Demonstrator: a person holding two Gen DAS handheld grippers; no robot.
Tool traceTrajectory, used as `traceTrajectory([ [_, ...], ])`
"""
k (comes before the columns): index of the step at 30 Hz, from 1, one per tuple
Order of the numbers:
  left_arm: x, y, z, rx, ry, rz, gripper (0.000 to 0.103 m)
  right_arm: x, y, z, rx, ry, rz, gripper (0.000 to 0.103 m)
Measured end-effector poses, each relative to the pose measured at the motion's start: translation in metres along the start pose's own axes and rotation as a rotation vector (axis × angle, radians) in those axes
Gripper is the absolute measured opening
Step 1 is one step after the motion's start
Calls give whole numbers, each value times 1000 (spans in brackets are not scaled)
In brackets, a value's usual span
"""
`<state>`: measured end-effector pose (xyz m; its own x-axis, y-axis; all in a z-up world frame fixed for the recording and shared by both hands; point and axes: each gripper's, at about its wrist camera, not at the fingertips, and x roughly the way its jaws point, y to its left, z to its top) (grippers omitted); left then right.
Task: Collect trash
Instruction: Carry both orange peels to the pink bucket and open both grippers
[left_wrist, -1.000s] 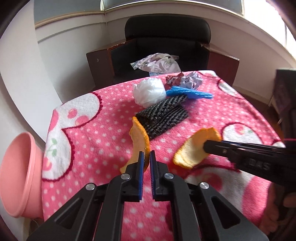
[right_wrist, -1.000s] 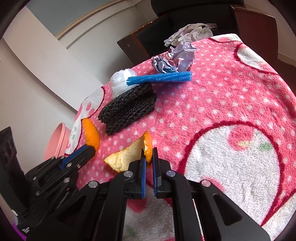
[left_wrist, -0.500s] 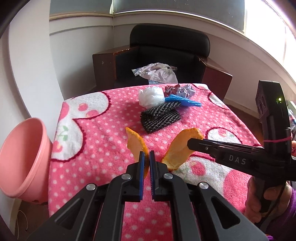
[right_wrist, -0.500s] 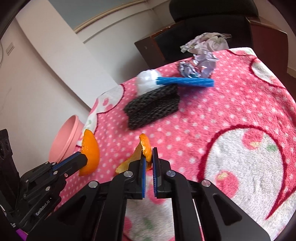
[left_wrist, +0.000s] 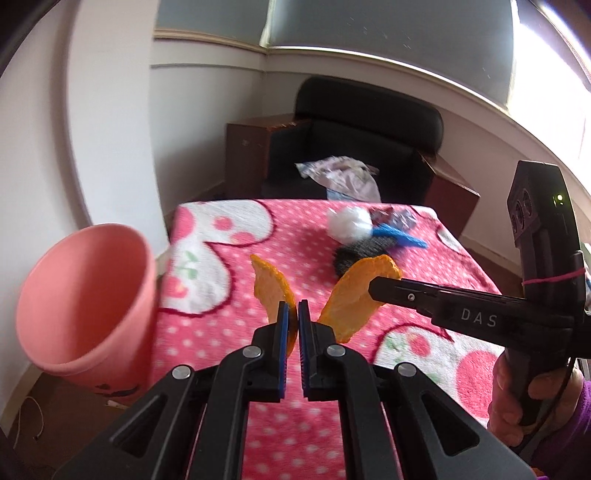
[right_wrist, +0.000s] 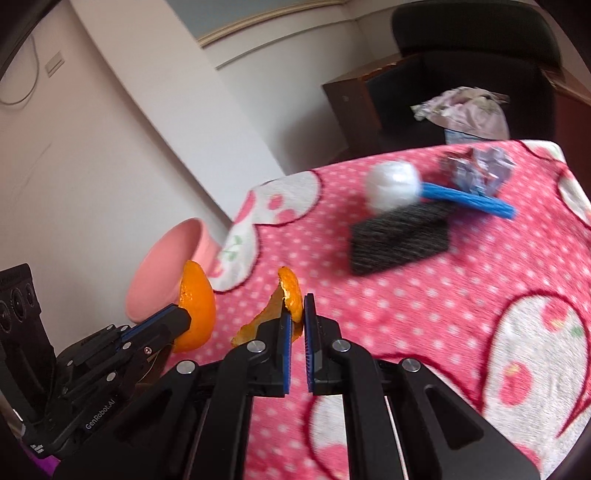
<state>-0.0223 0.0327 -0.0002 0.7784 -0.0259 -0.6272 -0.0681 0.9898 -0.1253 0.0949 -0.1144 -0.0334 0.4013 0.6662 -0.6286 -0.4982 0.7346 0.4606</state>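
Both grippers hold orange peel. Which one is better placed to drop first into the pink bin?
Left, probably. The left gripper, shut on its curved orange peel piece, sits on the side of the pink plastic bin off the table's edge. The right gripper, shut on its own peel piece, would have to cross past it.

Right gripper clamping orange peel, pink bin beyond

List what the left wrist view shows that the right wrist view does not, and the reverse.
Left wrist view only: the person's hand gripping the right tongs' handle, and the window strip along the top.

Right wrist view only: a wall switch plate with a hanging cable.

Both: each tongs shut on an orange peel, the pink bin, the black mesh pad, the blue strip, the white wad.
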Motion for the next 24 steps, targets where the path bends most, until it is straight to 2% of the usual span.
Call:
traceTrajectory([
  [13,-37,95,4,-153,-96,139,5,50,95,27,-147,30,96,7],
  [24,-34,141,-7,-221,-80,192,5,95,140,35,-206,62,120,7],
])
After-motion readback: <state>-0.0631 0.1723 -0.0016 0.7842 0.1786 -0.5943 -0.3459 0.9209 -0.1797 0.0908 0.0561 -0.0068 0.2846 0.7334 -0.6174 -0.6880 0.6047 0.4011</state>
